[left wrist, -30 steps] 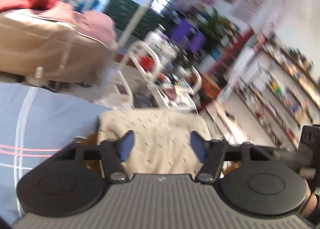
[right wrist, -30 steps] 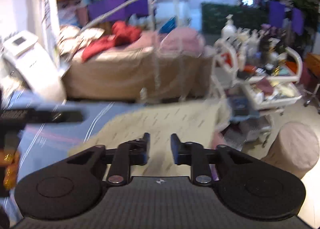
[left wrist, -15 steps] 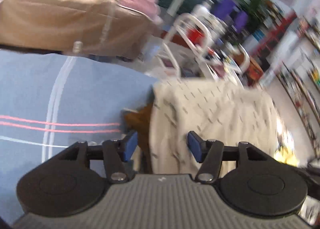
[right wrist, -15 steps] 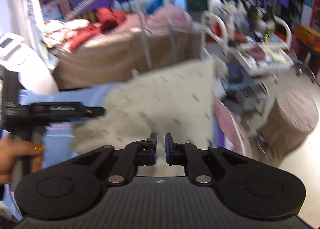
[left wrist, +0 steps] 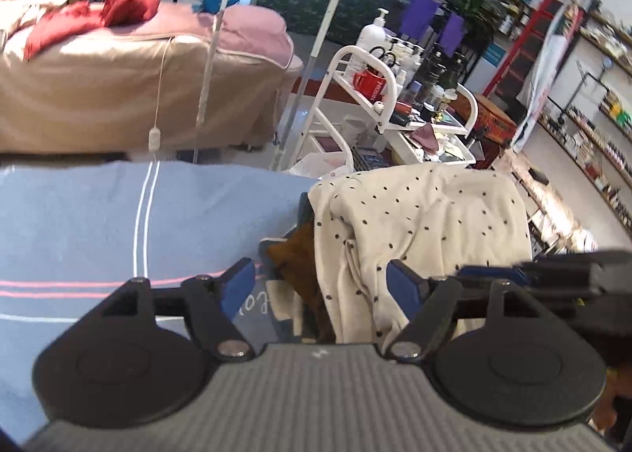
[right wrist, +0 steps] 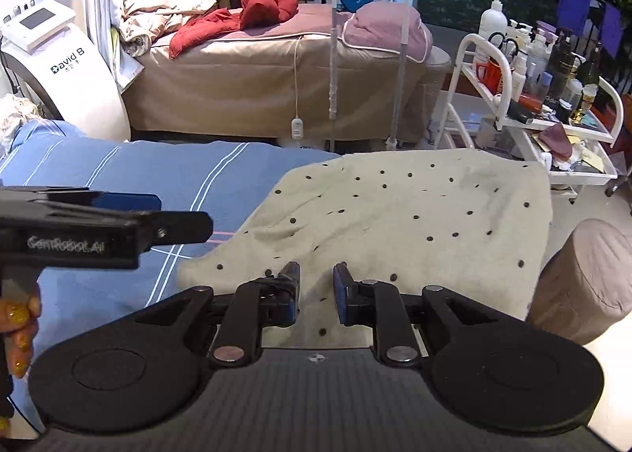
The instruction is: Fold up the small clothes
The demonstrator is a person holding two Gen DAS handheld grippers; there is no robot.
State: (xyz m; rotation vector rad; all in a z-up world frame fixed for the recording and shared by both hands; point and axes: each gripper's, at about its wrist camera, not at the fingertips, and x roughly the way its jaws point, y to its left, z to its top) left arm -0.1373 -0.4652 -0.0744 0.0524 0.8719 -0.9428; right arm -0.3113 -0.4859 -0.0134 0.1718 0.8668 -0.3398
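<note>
A cream garment with black dots lies spread on the blue striped bed cover; it also shows in the left wrist view, draped over a brown garment and a blue printed one. My left gripper is open and empty, just above the near edge of these clothes. My right gripper is open a little, fingers over the cream garment's near edge, holding nothing. The left gripper also shows at the left of the right wrist view.
A tan massage bed with red cloth stands beyond. A white trolley with bottles is at the right, a round brown stool beside the bed, a white machine at the left.
The cream garment was held up by my right gripper and now lies flat on the cover. My right gripper has opened and let it go. My left gripper stayed open and swung left.
</note>
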